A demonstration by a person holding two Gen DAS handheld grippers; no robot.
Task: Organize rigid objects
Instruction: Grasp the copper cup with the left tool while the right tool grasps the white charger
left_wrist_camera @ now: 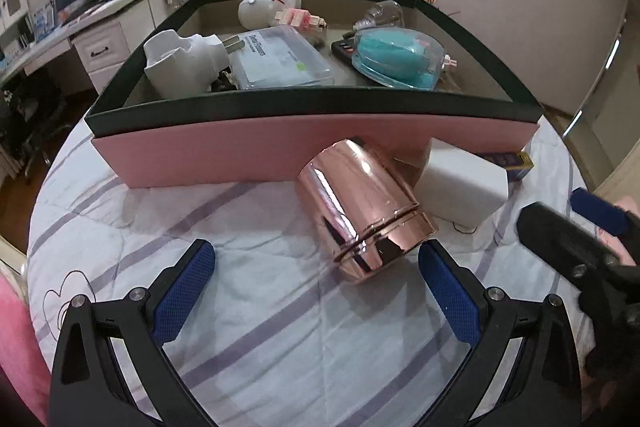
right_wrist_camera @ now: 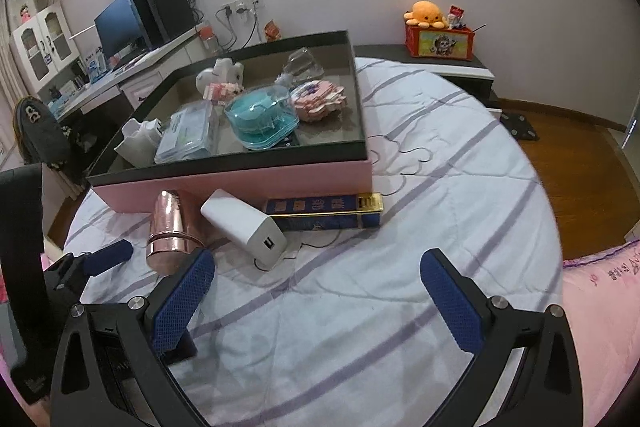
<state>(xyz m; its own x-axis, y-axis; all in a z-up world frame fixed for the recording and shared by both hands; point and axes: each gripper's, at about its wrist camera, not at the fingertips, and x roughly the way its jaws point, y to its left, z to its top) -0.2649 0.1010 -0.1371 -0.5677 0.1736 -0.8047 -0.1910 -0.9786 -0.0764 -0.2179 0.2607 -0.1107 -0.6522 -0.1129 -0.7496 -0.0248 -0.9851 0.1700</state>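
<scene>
Rose-gold canister (left_wrist_camera: 362, 209) is the piece we would take first: it lies on its side on the striped bedspread (left_wrist_camera: 248, 315), just near of the pink box (left_wrist_camera: 256, 155), its lidded end toward us. We judge it stiff, light if empty, and slippery, since the mirrored skin offers little grip; being round, it may roll. We would close across the body, just far of the lid seam, not on the lid itself.

Our left claw (left_wrist_camera: 316, 291) is spread wide and carries nothing, its right pad close beside the canister's lid end. Our right claw (right_wrist_camera: 318, 301) is likewise spread and empty over bare bedspread.

To the right of the canister sits a white charger block (right_wrist_camera: 246, 227), and further right a blue and gold box (right_wrist_camera: 324, 213) lies against the pink box. Inside that box, a teal clear-cased item (right_wrist_camera: 260, 115) and other things already rest.
</scene>
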